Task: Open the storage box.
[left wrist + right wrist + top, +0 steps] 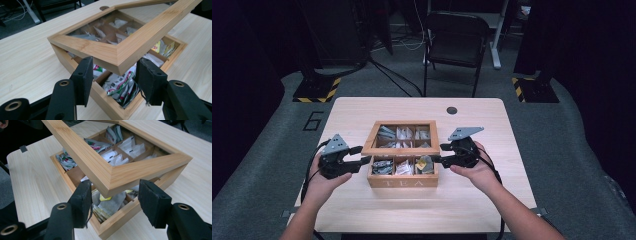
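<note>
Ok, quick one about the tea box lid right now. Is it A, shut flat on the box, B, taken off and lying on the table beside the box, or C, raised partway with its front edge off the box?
C: the lid stands tilted above the wooden tea box, hinged side down, with tea bags showing in the gap beneath its raised front corner, which sits between the open jaws of the left gripper and the right gripper.

The raised lid hides most tea bags in the box's back compartments, its far end is cut off by the top edge in both gripper views, and the packet print stays unreadable
</note>
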`<state>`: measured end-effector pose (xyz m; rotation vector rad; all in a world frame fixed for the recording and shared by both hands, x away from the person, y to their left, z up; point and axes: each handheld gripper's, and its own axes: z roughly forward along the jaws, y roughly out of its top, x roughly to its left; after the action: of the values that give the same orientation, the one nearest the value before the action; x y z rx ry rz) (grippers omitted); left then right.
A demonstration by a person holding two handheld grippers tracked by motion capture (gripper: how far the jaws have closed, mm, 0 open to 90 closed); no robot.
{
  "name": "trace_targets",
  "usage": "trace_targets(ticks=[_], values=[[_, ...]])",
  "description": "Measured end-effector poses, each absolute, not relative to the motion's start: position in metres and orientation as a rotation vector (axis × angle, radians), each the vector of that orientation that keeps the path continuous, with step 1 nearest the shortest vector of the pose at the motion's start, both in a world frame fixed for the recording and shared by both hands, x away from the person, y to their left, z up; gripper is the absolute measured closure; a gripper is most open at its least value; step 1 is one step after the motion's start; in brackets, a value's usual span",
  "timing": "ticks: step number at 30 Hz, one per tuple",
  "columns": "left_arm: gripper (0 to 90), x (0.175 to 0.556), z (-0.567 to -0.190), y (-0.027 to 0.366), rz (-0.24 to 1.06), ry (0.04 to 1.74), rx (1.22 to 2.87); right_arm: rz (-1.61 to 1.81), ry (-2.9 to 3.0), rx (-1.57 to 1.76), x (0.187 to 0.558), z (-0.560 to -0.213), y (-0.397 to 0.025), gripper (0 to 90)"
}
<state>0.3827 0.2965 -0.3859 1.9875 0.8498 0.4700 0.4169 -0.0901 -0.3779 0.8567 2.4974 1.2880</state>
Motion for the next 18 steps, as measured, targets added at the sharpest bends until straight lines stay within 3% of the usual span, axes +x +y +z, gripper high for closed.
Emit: trace_targets(ticks=[18], values=[[50.3,0.4,-0.357,0.296,0.51,0.807,1.984,1.291,2.457,0.788,0.433,-0.348,-0.086,47.1]])
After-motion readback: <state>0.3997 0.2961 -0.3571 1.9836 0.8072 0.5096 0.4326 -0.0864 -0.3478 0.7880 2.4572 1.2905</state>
